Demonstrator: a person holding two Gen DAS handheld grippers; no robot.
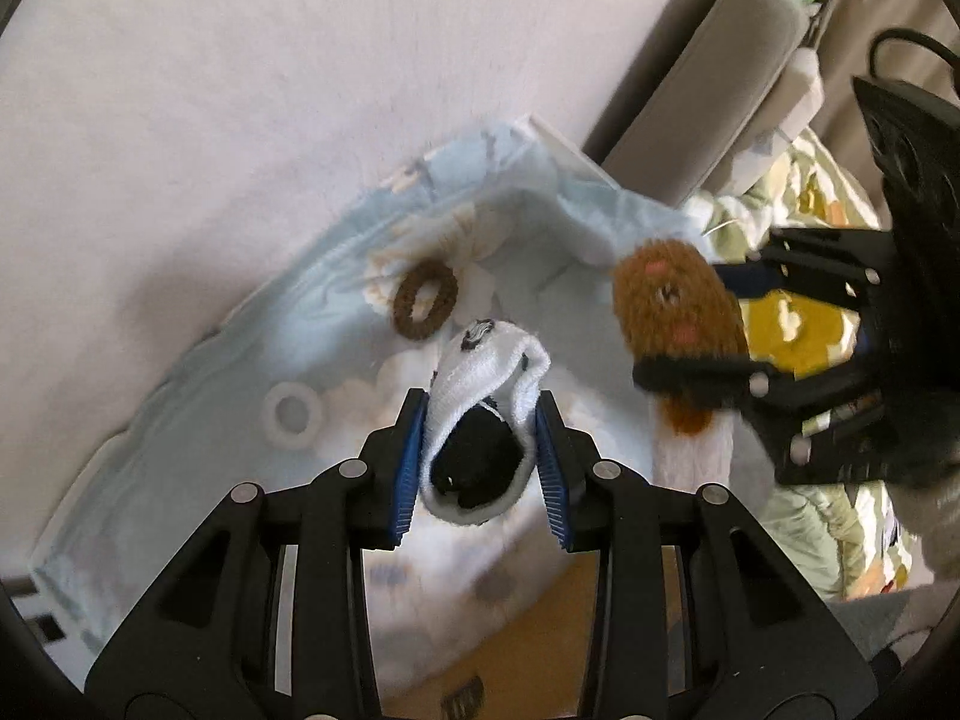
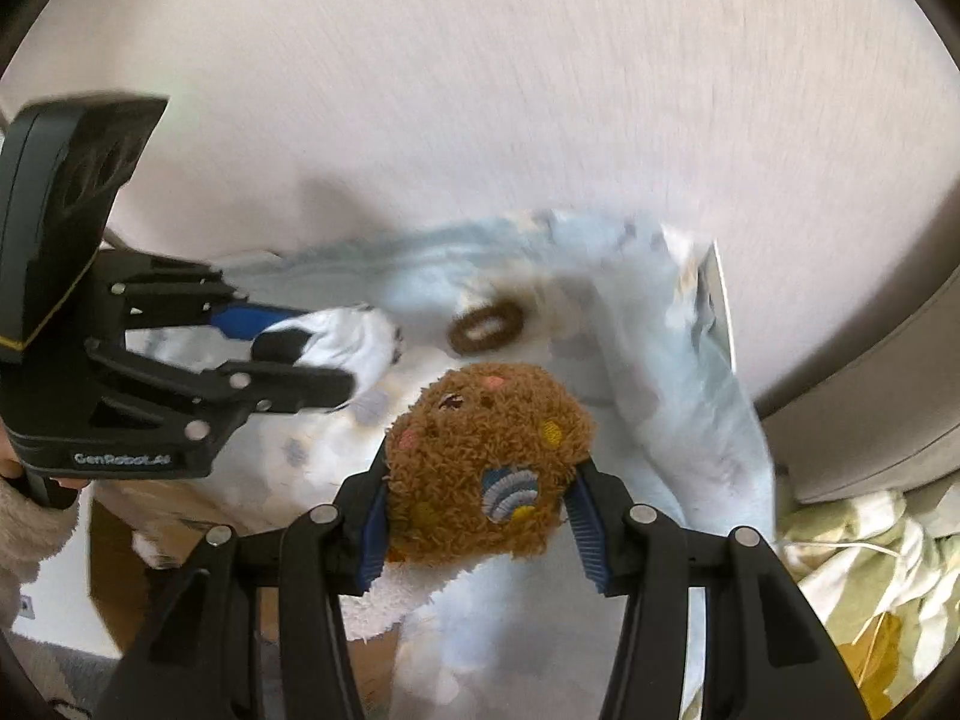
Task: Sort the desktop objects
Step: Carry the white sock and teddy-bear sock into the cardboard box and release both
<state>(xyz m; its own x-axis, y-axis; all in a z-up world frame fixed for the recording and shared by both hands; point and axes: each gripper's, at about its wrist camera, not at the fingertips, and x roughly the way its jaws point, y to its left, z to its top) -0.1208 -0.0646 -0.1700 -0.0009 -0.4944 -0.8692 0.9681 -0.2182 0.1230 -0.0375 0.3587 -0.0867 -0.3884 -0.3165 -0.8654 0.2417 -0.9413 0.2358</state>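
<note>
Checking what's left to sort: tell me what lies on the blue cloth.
On the blue cloth lies a brown hair ring. The lifted white sock and brown plush toy cover parts of it.

This looks like a home, most likely a bedroom or living room. A pale pink sheet (image 1: 210,90) fills the upper left of the left wrist view, with a light blue flower-printed fabric bin (image 1: 336,252) on it. At upper right stands a grey upholstered cushion (image 1: 714,72), and below it lies a green and yellow patterned quilt (image 1: 828,192). A fleecy sleeve (image 2: 24,546) shows at lower left of the right wrist view.
</note>
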